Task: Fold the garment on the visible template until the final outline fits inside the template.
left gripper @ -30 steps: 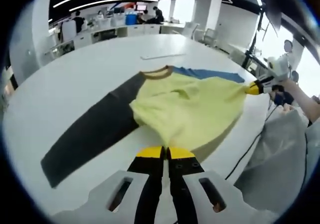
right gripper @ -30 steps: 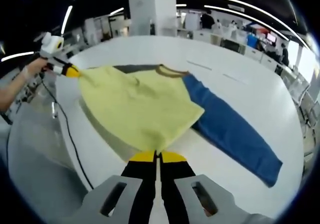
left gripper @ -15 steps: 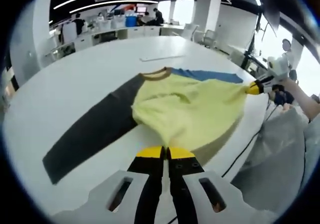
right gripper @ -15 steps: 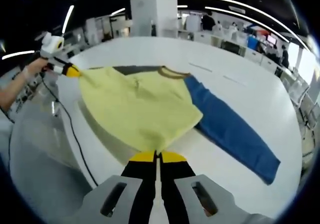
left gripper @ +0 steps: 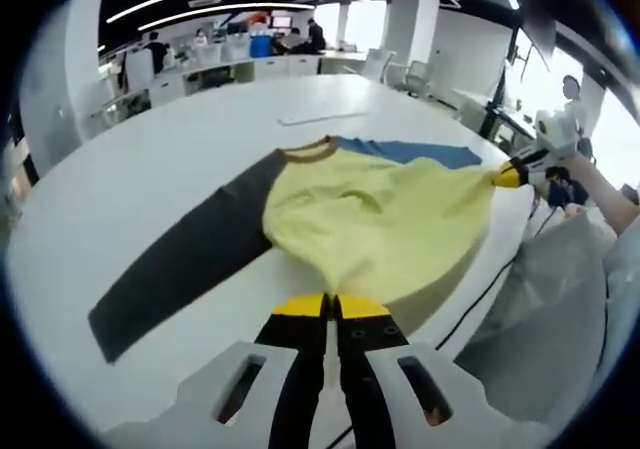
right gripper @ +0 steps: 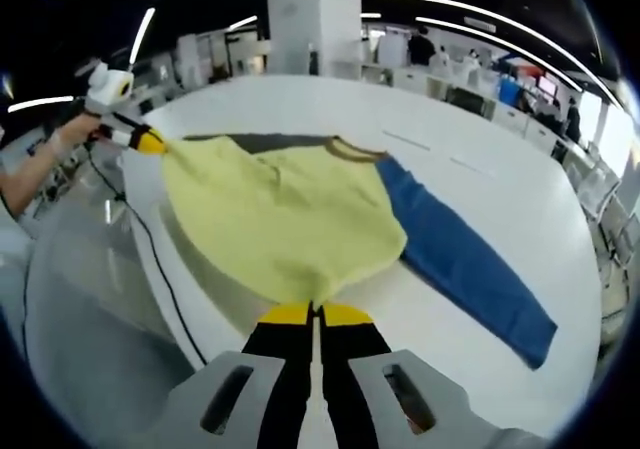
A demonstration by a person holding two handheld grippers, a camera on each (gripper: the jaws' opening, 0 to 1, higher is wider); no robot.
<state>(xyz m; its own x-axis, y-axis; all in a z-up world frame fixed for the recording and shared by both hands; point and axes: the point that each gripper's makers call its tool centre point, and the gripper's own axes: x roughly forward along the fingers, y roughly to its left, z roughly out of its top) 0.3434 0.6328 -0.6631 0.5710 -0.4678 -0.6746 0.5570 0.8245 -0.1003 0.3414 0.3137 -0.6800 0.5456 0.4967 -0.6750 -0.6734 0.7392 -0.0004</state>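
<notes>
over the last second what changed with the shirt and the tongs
Very little. Both tongs stay shut on the yellow shirt hem, holding it lifted and stretched above the table. The dark sleeve and blue sleeve remain flat on it.

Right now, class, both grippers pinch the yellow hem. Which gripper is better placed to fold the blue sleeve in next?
Probably the right gripper: the blue sleeve lies on its side of the yellow body, while the dark sleeve lies by the left gripper.
</notes>
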